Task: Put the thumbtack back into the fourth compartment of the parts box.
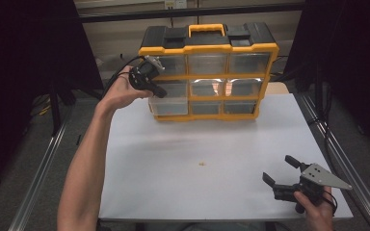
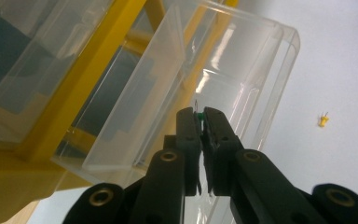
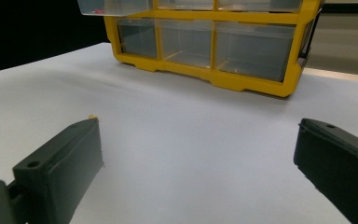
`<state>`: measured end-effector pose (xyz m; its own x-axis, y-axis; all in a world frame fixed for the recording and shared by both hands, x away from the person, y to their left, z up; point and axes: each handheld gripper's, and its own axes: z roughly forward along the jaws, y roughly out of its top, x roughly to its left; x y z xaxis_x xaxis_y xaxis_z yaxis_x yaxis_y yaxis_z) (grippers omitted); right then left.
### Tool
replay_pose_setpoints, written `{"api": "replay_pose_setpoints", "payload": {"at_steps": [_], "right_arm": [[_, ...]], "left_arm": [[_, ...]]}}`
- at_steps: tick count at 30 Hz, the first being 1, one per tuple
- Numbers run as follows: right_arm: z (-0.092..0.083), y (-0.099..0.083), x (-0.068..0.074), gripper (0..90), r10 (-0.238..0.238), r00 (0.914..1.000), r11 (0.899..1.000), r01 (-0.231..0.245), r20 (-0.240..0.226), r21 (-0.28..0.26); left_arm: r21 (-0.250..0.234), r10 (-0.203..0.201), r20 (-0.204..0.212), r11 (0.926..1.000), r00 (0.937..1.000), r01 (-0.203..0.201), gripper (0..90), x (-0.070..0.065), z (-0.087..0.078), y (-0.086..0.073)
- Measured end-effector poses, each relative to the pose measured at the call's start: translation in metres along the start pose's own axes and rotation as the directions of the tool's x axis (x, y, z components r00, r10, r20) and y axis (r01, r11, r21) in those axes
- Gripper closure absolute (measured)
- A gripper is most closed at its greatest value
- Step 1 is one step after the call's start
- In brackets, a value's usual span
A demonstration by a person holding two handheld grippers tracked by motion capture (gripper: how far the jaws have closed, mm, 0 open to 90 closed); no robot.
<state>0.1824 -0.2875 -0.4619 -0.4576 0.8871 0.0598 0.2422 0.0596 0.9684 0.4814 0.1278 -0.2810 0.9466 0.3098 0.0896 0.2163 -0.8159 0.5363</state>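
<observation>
Holding your left claw [image 1: 158, 90] up against the left column of the yellow drawer organizer [image 1: 207, 72], you had it poised over the clear drawer [image 1: 169, 101] that stood pulled out from the frame, presumably so the part could be dropped inside. Your right claw [image 1: 279, 172] rested near the bench's [image 1: 173, 159] front right corner, jaws spread and empty, well apart from the work, likely just parked out of the way. A small yellowish part [image 1: 202, 163] lay alone mid-bench.

From the left gripper view, your left claw [image 2: 200, 122] was pinched nearly closed on a tiny green component [image 2: 199, 115] with thin wire legs poking up past the tips. That component sat right at the jaw tips, just above the open drawer's [image 2: 223, 74] clear wall. A yellow component [image 2: 323, 121] lay on the white bench off to the side.

From the right gripper view, your right claw [image 3: 196, 154] stood wide with nothing between the jaws, facing the organizer's [image 3: 242, 81] lower drawers across bare bench.
</observation>
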Motion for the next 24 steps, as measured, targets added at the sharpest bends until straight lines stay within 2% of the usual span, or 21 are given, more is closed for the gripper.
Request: {"api": "replay_pose_setpoints", "payload": {"at_steps": [2,3,7,9,12,13,15,16,17,20,24], "right_arm": [[0.0,0.0,0.0,0.8,0.0,1.0,1.0,0.0,0.001,0.0],[0.0,0.0,-0.001,0.8,-0.002,1.0,1.0,0.002,0.003,0.001],[0.0,0.0,0.0,0.8,-0.003,1.0,1.0,0.003,-0.002,0.001],[0.0,0.0,0.0,0.8,-0.001,1.0,1.0,0.001,0.0,0.001],[0.0,0.0,-0.001,0.8,0.001,1.0,1.0,-0.001,0.004,-0.001],[0.0,0.0,-0.001,0.8,0.001,1.0,1.0,-0.001,0.002,-0.001],[0.0,0.0,-0.001,0.8,-0.001,1.0,1.0,0.001,0.002,-0.002],[0.0,0.0,-0.001,0.8,-0.001,1.0,1.0,0.001,0.002,-0.002],[0.0,0.0,-0.001,0.8,-0.001,1.0,1.0,0.001,0.003,-0.002],[0.0,0.0,-0.001,0.8,0.004,1.0,1.0,-0.004,0.002,0.001],[0.0,0.0,-0.001,0.8,0.001,1.0,1.0,-0.001,0.0,0.001]], "left_arm": [[-0.004,-0.007,0.004,1.0,1.0,0.007,85.6,-0.001,0.002,0.001],[0.012,0.005,0.008,0.9999,1.0,-0.006,85.6,0.0,0.002,0.001],[0.02,-0.001,0.011,0.9998,0.9999,0.001,85.6,0.001,0.007,0.001],[0.02,-0.021,0.007,0.9996,0.9998,0.021,85.6,0.001,0.01,0.0],[0.036,-0.013,0.008,0.9993,0.9999,0.012,85.6,0.003,0.011,0.001],[0.025,-0.028,0.001,0.9993,0.9996,0.028,85.6,0.003,0.013,0.001],[0.032,-0.034,-0.003,0.9989,0.9994,0.034,85.6,0.004,0.015,0.001],[0.05,-0.017,0.002,0.9986,0.9999,0.017,85.5,0.005,0.015,0.001],[0.046,-0.031,0.002,0.9985,0.9995,0.031,85.6,0.004,0.017,0.001],[0.055,-0.031,-0.012,0.998,0.9995,0.031,85.5,0.005,0.019,0.001],[0.063,-0.031,-0.002,0.9975,0.9995,0.031,85.5,0.007,0.022,0.001]]}}
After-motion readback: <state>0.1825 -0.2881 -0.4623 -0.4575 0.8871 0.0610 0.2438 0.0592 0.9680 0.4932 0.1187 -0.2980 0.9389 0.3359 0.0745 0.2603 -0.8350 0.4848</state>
